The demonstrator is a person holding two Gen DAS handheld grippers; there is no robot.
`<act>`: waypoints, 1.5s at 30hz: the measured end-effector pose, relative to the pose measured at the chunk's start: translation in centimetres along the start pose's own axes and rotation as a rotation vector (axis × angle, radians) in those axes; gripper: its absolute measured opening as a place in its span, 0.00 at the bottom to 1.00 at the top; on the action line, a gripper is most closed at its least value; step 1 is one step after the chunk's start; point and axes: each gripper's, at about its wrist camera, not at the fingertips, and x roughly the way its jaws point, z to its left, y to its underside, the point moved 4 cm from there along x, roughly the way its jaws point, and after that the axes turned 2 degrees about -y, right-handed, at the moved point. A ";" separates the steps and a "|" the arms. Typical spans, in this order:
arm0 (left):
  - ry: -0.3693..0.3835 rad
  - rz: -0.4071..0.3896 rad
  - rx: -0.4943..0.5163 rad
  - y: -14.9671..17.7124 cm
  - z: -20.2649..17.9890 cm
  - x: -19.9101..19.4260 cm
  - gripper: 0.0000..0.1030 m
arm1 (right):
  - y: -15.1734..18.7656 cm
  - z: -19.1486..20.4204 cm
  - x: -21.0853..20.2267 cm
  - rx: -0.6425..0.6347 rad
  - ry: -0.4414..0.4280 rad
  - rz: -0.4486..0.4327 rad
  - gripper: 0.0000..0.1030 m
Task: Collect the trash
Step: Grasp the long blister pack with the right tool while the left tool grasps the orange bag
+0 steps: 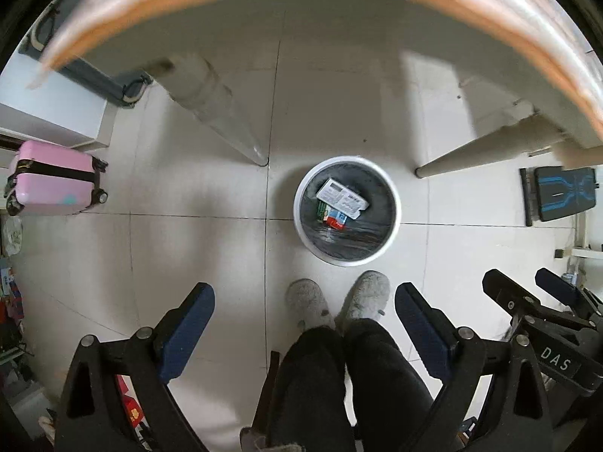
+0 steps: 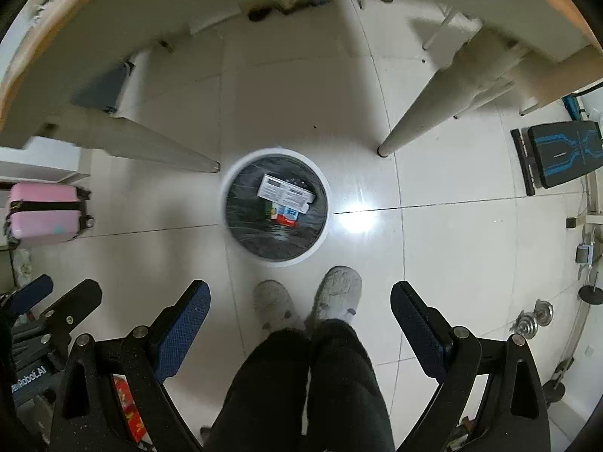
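While both my grippers, left gripper (image 1: 303,320) and right gripper (image 2: 299,318), hang wide open and empty over the trash bin (image 1: 394,203), only right wrist shows dumbbell plates (image 2: 533,320).

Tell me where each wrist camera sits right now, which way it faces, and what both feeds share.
Left wrist: on the left gripper, facing down at the tiled floor; its open blue-padded fingers, the right gripper, fuzzy grey slippers and dark trousers show.
Right wrist: on the right gripper, also facing down; open fingers, the left gripper at lower left, same slippers.
Shared: round white bin with black liner holding cartons, pink suitcase, white table legs.
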 end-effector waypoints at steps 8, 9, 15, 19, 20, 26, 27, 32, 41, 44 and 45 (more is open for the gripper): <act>-0.002 -0.133 -0.018 -1.4 0.4 -10.4 0.95 | 1.0 1.4 -12.1 0.020 -0.088 -0.072 0.95; -0.003 -0.147 -0.028 -1.9 0.5 -11.1 0.95 | 0.6 1.4 -13.6 0.029 -0.105 -0.082 0.95; -0.014 -0.248 -0.074 -7.9 0.3 -15.6 0.95 | -5.0 0.6 -20.0 0.079 -0.163 -0.159 0.95; -0.052 -0.289 -0.096 -13.9 -0.3 -17.0 0.95 | -12.0 -0.9 -22.5 0.095 -0.184 -0.194 0.95; -0.072 -0.296 -0.098 -15.8 -0.5 -17.1 0.95 | -14.1 -1.1 -22.7 0.094 -0.181 -0.189 0.95; -0.180 -0.276 -0.049 -27.0 -1.8 -15.5 0.94 | -27.4 -1.4 -20.0 0.060 -0.164 -0.151 0.95; -0.193 -0.261 -0.038 -29.0 -1.8 -14.7 0.94 | -29.8 -1.1 -19.1 0.054 -0.167 -0.138 0.95; -0.195 -0.174 0.017 -37.4 -2.1 -10.3 0.94 | -39.7 0.8 -14.4 0.018 -0.133 -0.077 0.95; -0.085 -0.097 -0.081 -41.3 -0.8 -6.7 0.31 | -45.6 4.5 -8.8 -0.064 -0.024 -0.001 0.90; -0.106 -0.102 -0.109 -40.5 -0.5 -7.0 0.26 | -45.5 5.1 -8.7 -0.069 0.059 -0.035 0.84; -0.113 -0.106 -0.115 -40.0 -0.5 -7.1 0.25 | -45.4 5.2 -8.8 -0.072 0.081 -0.045 0.80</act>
